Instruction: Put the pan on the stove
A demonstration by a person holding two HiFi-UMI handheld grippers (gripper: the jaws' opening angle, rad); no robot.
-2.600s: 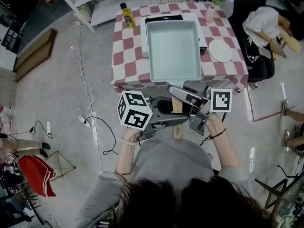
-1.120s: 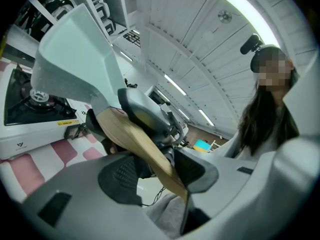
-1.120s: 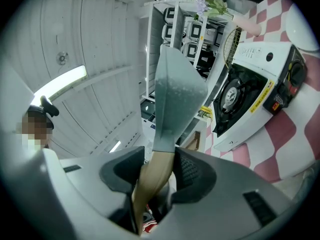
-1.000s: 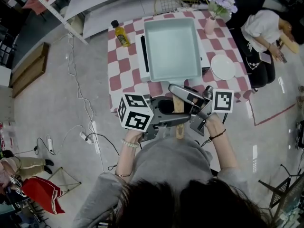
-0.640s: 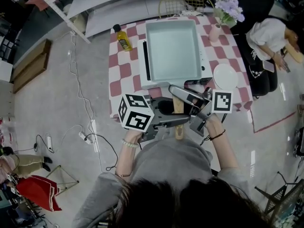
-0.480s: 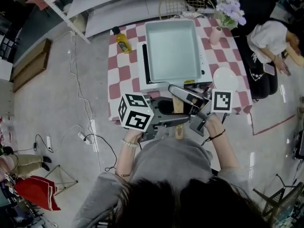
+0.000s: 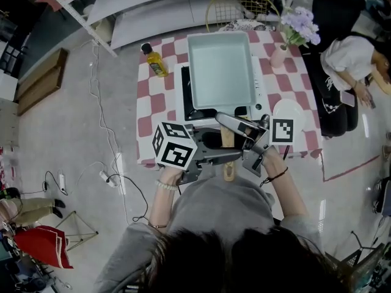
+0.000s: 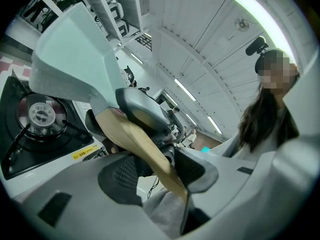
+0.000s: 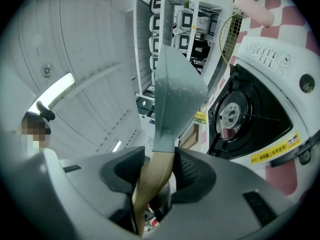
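So the left gripper (image 8: pixel 157 171) and right gripper (image 9: pixel 156 176) both clamp the wooden handle (image 8: pixel 136 140) of the pale teal square pan (image 7: pixel 221 69), hovering above the white gas stove (image 9: pixel 272 66). I'd keep it level, centre it over the burner (image 9: pixel 231 115), lower gently.

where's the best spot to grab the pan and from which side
By the wooden handle, coming from the person's side. The pan is a wide square tray too broad for jaws; the handle is a narrow bar sticking out toward the person. The left tool and right tool both clamp it that way, one from each side.
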